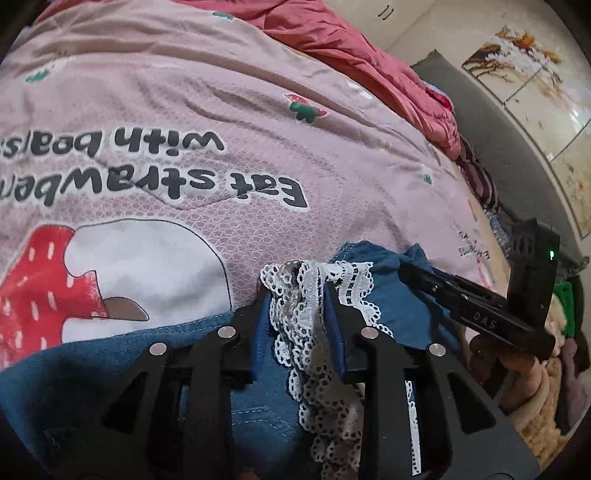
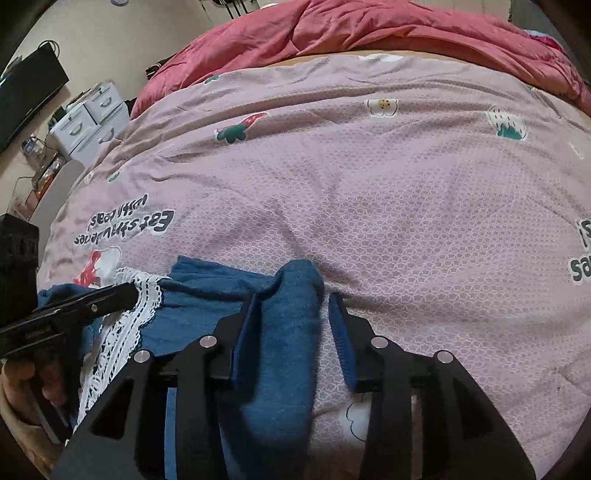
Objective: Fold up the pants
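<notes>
Blue pants (image 1: 391,306) with a white lace trim (image 1: 314,295) lie on a pink printed bedsheet (image 1: 221,110). My left gripper (image 1: 297,295) has its jaws partly apart around the lace trim and the pants edge. The right gripper shows in the left wrist view (image 1: 413,273) at the right, on the blue cloth. In the right wrist view the pants (image 2: 207,291) lie at the lower left, and a bunched fold of blue cloth (image 2: 291,314) sits between the jaws of my right gripper (image 2: 293,302), which stand apart. The left gripper (image 2: 129,291) rests on the lace (image 2: 144,299).
A red quilt (image 2: 369,33) is heaped at the far side of the bed. White drawers (image 2: 88,118) and a dark screen (image 2: 26,96) stand left of the bed. A dark headboard (image 1: 491,122) and wall pictures (image 1: 517,62) are on the right.
</notes>
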Tool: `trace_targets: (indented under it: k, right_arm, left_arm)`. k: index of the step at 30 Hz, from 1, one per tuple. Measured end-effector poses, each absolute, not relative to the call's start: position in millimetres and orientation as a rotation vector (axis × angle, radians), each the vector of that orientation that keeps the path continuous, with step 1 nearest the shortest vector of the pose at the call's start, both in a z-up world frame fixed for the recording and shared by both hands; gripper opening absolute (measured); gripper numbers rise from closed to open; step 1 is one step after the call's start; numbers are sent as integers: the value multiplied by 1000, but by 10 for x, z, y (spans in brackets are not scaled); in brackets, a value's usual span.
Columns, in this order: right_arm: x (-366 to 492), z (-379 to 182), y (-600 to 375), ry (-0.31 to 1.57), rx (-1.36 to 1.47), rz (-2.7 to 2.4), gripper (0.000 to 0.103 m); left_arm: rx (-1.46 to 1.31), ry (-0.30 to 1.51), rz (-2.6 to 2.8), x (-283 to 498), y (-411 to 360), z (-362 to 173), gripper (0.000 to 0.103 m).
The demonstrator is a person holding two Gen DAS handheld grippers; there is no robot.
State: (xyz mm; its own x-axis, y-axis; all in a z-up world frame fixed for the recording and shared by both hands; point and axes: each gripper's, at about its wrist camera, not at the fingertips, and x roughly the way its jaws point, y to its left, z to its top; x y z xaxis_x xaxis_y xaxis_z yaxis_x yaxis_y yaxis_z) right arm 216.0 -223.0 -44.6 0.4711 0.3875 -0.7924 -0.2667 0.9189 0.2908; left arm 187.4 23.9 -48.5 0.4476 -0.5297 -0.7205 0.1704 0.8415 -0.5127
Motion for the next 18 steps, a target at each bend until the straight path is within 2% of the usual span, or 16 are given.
trace_targets:
  k: [3, 6, 7, 9, 18]
  right_arm:
    - [2018, -269, -2329, 953, 122, 384, 59]
    - [1803, -113, -2461, 902, 124, 375, 60]
    - [1702, -71, -2513, 890, 131, 377, 67]
    - [1526, -31, -2593, 880, 147, 382, 73]
    - [689, -113, -2722, 892, 235, 424, 74]
  left_arm:
    - [-421, 1005, -449, 1827, 312, -392, 28]
    - [-433, 965, -443, 1715, 425, -229, 34]
    - [-438, 954, -434, 1641, 484, -165, 37]
    - [-444, 938, -429, 1506, 552, -80, 42]
    - [-465, 907, -401, 742, 633, 62, 50]
